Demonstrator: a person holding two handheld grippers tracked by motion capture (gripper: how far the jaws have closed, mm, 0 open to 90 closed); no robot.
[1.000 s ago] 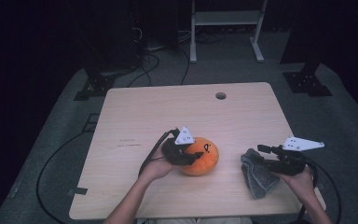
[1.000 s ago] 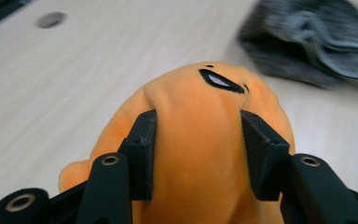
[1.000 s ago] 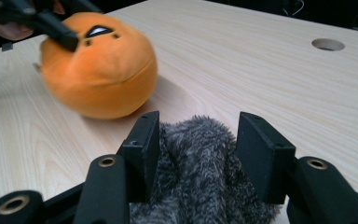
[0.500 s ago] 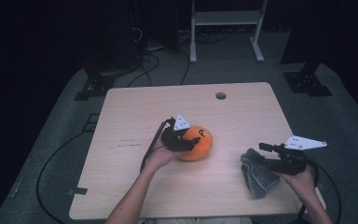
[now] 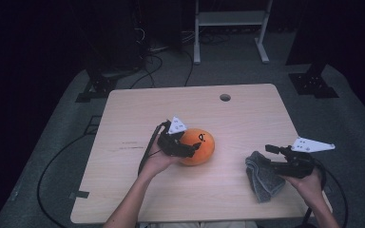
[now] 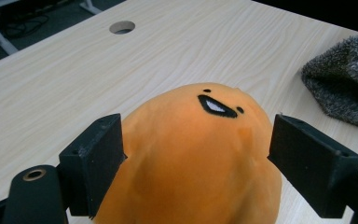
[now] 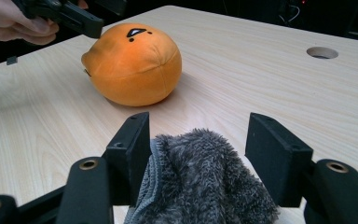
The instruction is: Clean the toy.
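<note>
An orange round plush with a small black face (image 5: 203,142) lies near the middle of the wooden table (image 5: 247,118). My left gripper (image 5: 191,149) is open, one jaw on each side of the plush (image 6: 191,163); its left jaw touches the fabric. A grey fuzzy cloth (image 5: 262,179) lies bunched at the front right. My right gripper (image 5: 272,157) is open over the cloth's far edge. The cloth (image 7: 200,186) sits between the spread jaws and touches the left one. The right gripper view also has the plush (image 7: 133,63) farther off, with the left gripper (image 7: 74,16) at its top.
A round cable hole (image 5: 225,97) is in the table's far side. Dark stands, a white frame (image 5: 228,28) and cables on the grey floor lie beyond the table. Bare wood spans the left and far parts of the tabletop.
The left gripper and the plush shifted a little away from the front edge and to the left. The right gripper drifted slightly right over the cloth.
</note>
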